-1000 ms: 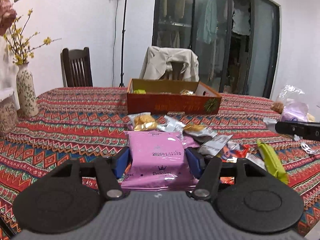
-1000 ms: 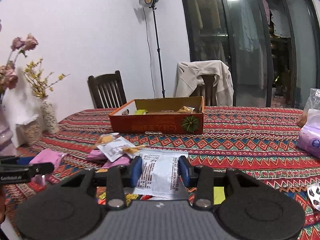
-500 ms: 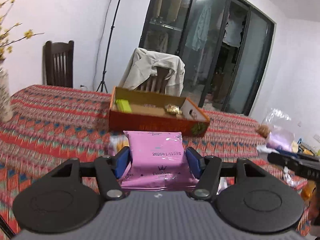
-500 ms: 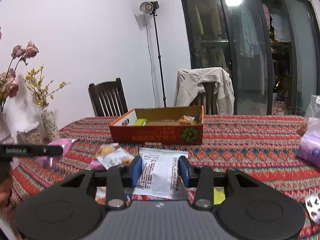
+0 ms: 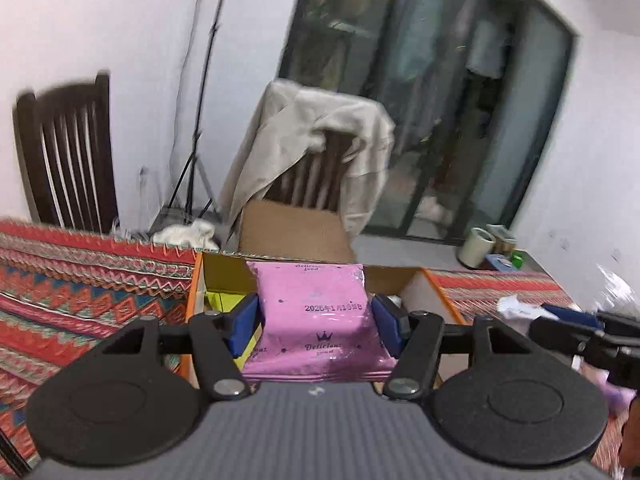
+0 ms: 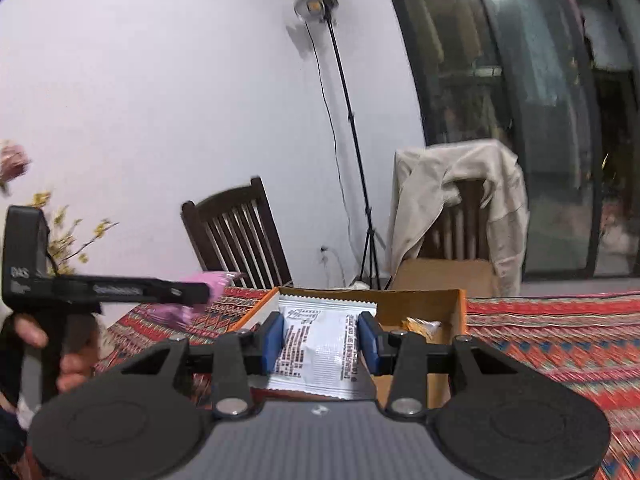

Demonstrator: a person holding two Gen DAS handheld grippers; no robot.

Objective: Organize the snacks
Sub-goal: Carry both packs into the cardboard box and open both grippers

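Tabletop (image 5: 80, 280): covered by a red patterned cloth, carrying an open orange box (image 6: 456, 308) at its far side. Two dark chairs stand behind it, one draped with a beige jacket (image 6: 460, 200).

Box: a yellow-green packet (image 5: 222, 300) lies in its left end in the left wrist view; a small golden snack (image 6: 420, 326) lies inside in the right wrist view.

Left gripper (image 5: 316, 320): blue fingers (image 5: 244, 320) part-way open and clamped on both side edges of a pink packet (image 5: 312, 312). The packet is held off the tabletop, over the box's near edge, printed face up.

Right gripper (image 6: 322, 338): fingers (image 6: 274, 340) drawn close, gripping a white packet (image 6: 320, 340) by its sides, slightly bowed between them. It is held above the box's left portion.

A hand (image 6: 68, 356) holds the left gripper's handle at the left of the right wrist view.
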